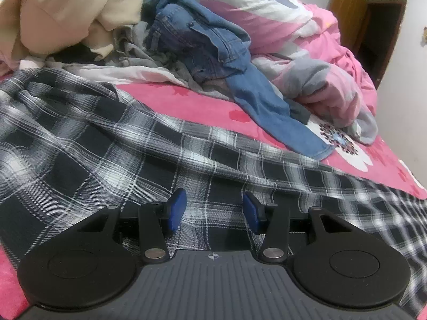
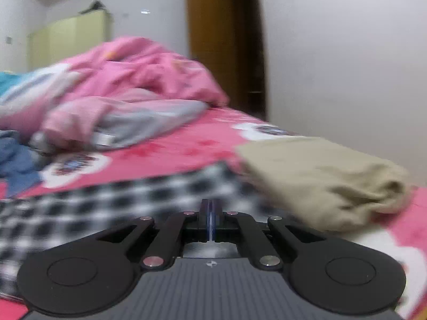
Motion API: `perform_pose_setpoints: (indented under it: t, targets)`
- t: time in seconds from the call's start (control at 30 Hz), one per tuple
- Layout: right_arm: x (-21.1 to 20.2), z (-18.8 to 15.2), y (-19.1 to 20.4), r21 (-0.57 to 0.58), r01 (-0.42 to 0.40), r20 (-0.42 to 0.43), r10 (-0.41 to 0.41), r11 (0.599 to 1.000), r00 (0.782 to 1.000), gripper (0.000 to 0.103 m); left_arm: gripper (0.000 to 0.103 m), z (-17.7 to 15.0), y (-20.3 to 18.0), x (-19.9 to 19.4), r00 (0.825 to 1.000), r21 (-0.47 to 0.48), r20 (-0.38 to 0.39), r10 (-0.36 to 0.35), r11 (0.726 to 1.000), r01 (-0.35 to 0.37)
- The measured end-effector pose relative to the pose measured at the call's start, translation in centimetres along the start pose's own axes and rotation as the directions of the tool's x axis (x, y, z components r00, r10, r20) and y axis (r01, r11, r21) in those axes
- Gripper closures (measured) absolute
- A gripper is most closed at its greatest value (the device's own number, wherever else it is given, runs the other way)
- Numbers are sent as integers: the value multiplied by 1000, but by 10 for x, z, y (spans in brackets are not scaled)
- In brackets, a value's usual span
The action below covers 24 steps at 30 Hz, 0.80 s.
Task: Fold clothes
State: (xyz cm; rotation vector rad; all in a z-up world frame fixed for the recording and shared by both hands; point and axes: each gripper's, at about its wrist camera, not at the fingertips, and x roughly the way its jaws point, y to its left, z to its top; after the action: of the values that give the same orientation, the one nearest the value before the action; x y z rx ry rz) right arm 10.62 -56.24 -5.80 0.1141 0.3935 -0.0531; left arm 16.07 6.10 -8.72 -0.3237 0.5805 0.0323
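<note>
Left tool: its blue pads are standing spread apart, nothing pinched; it is hovering low over the plaid cloth, which is showing in the gap between them.
Right tool: its fingers are pressing together with no gap; whether any fabric is caught between them I cannot tell. Its view is blurring.
Plaid cloth: it is lying spread across the near part of the bed, wrinkled, black and white, reaching under both tools.
Jeans: they are lying crumpled behind the plaid cloth, one leg trailing toward the bed's right edge.
Beige garment: it is sitting heaped at far left, beside the jeans.
Grey clothes: they are lying bunched under the jeans.
Pink quilt: it is lying piled at the far right.
Tan bundle: it is resting on the bed right of the right tool, touching the plaid cloth's edge.
Door: it is standing brown behind the bed.
</note>
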Motion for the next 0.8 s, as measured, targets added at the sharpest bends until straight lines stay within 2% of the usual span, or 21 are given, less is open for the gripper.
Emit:
perform_pose_setpoints:
  t: [0.1,0.17,0.23,0.33,0.43,0.47,0.5,0.53,0.57,0.63,0.7,0.73,0.8]
  targets:
    - [10,17,52,-34,-99,-18,98,995,995,103,55,5,-3,-17,998,32,56,14,999,-16]
    - [17,28,99,-83,-208,-52,204,975,978,103,54,8,-1,-21,997,57,64,30,998,-34]
    - [30,36,147,-131,-305,-104,293,943,950,103,54,9,3,-16,998,76,47,48,996,-52]
    - [52,36,210,-167,-433,-202,400,886,894,103,54,9,14,-7,995,90,39,93,991,-96]
    - [85,25,254,-153,-487,-322,422,860,847,103,54,11,29,-2,997,65,37,70,995,-72]
    - [94,19,261,-149,-483,-358,408,863,840,103,54,12,35,-1,997,57,39,63,996,-66]
    - [103,12,264,-175,-450,-382,361,876,851,103,54,13,41,0,998,46,41,55,997,-57]
    - [116,7,265,-223,-384,-389,280,896,878,103,54,14,48,1,998,27,38,41,999,-42]
    - [127,6,261,-248,-319,-372,215,915,903,103,54,14,55,2,999,5,35,18,1000,-18]
    - [133,20,251,-221,-180,-333,99,959,938,103,54,15,65,1,999,-27,44,-28,999,29]
    - [128,34,252,-249,-45,-282,-28,968,959,103,54,15,73,0,996,-62,53,-68,996,71]
    - [120,37,259,-264,-55,-276,-21,963,961,103,54,16,77,0,995,-84,55,-84,993,89]
    - [99,38,282,-265,-173,-303,88,949,949,103,54,17,81,-1,993,-115,58,-107,987,113]
